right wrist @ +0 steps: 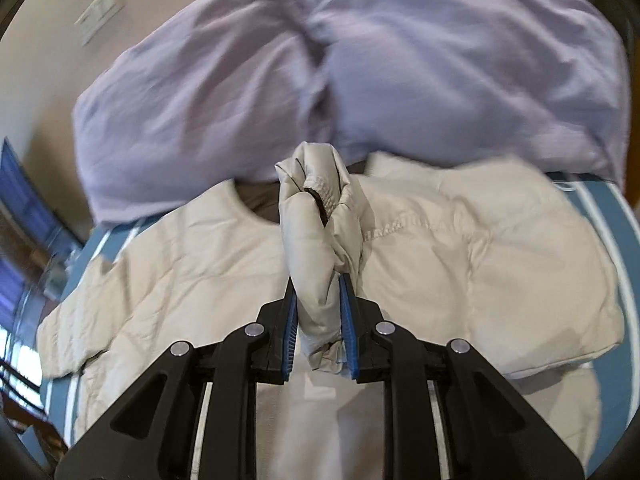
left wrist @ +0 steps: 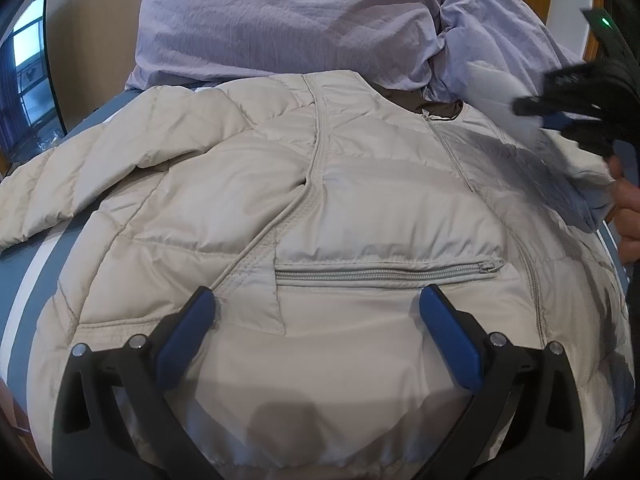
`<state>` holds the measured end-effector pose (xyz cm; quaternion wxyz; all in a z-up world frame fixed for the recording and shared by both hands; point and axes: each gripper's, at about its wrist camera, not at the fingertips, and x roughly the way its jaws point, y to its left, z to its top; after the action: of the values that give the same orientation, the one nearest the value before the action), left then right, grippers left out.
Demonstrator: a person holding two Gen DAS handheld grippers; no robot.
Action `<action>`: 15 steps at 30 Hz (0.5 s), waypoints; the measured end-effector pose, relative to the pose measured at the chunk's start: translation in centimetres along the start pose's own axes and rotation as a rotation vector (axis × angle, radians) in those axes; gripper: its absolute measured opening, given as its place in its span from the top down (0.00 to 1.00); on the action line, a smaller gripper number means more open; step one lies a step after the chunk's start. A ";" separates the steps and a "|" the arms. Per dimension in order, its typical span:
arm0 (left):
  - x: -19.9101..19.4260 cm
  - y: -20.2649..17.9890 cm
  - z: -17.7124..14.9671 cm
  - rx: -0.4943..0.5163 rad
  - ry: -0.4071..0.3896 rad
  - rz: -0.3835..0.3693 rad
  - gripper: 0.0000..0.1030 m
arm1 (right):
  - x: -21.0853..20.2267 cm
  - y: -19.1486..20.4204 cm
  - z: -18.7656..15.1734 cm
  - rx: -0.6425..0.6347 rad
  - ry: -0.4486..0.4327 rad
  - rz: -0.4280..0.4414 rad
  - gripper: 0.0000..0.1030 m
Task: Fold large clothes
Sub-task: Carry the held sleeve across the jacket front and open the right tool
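Right gripper (left wrist: 560,100) motion-blurred, cut by frame edge; jacket (left wrist: 320,208) hem cropped.

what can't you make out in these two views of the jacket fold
- Right gripper, left wrist view: motion-blurred, fingers indistinct.
- Sleeve cuff, right wrist view: its run back to the jacket hidden behind the bunched fabric.
- Jacket hem, left wrist view: cut off by the bottom edge.

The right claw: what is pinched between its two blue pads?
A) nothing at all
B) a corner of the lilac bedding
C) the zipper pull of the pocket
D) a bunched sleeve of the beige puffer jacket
D: the right claw is clamped on a bunched sleeve of the beige puffer jacket.
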<state>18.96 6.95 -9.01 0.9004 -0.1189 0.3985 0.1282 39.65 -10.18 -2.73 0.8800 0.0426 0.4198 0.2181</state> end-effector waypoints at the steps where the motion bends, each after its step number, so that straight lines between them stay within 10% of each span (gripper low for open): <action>1: 0.0 0.0 0.0 -0.001 0.000 -0.002 0.02 | 0.5 0.8 -0.1 -0.007 0.013 0.017 0.80; 11: 0.0 0.1 0.0 -0.011 -0.001 -0.013 0.02 | 5.7 3.8 -2.6 -0.068 0.160 0.023 0.79; 15: 0.0 0.2 0.0 -0.014 -0.001 -0.021 0.02 | 4.7 4.1 -2.8 -0.089 0.165 0.042 0.57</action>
<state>18.89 7.16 -8.99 0.9010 -0.1291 0.3958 0.1217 38.73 -4.78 -6.84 0.8387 -0.0056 0.4796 0.2579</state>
